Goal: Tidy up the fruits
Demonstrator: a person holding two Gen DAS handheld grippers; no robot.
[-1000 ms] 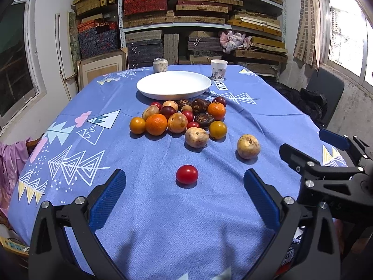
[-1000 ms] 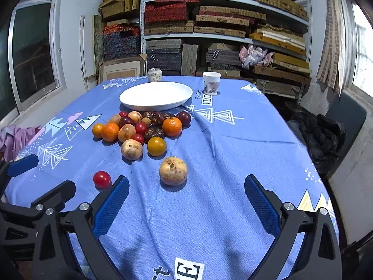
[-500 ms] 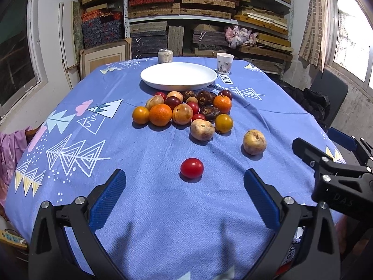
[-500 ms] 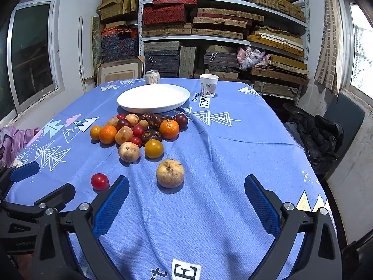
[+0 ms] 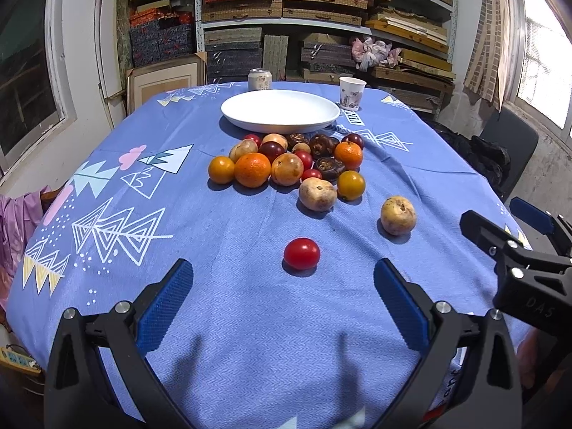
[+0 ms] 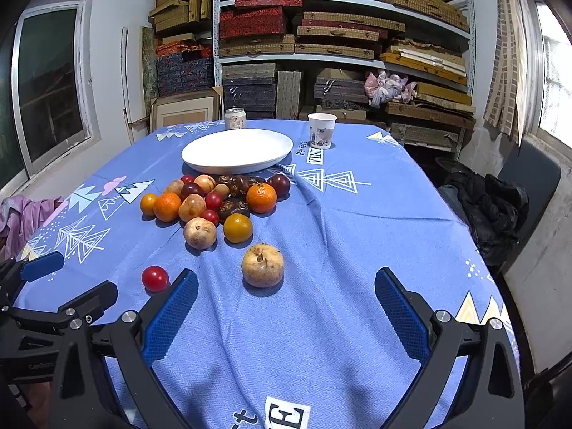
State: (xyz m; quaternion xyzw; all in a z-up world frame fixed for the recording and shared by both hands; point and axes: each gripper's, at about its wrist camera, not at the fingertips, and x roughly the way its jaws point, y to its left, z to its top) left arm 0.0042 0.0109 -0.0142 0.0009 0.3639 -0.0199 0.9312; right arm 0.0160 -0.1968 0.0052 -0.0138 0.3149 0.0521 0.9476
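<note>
An empty white plate (image 5: 280,111) (image 6: 236,150) sits at the far middle of the blue tablecloth. Just in front of it lies a cluster of fruit (image 5: 286,164) (image 6: 214,202): oranges, small red and dark ones, pale round ones. A red tomato (image 5: 301,253) (image 6: 154,278) lies alone, just ahead of my left gripper (image 5: 282,307), which is open and holds nothing. A pale round fruit (image 6: 262,265) (image 5: 398,215) lies ahead of my right gripper (image 6: 286,311), also open and holding nothing. Each gripper shows at the edge of the other's view.
A paper cup (image 6: 321,130) and a drinks can (image 6: 235,118) stand behind the plate. Shelves of stacked boxes (image 6: 321,35) fill the back wall. A chair with dark clothing (image 6: 493,203) stands at the table's right. Pink cloth (image 6: 18,218) lies off the left edge.
Both views have shifted slightly: the fruit sits a little lower and nearer in the frames. Both grippers stay open. No fruit has moved on the cloth.
</note>
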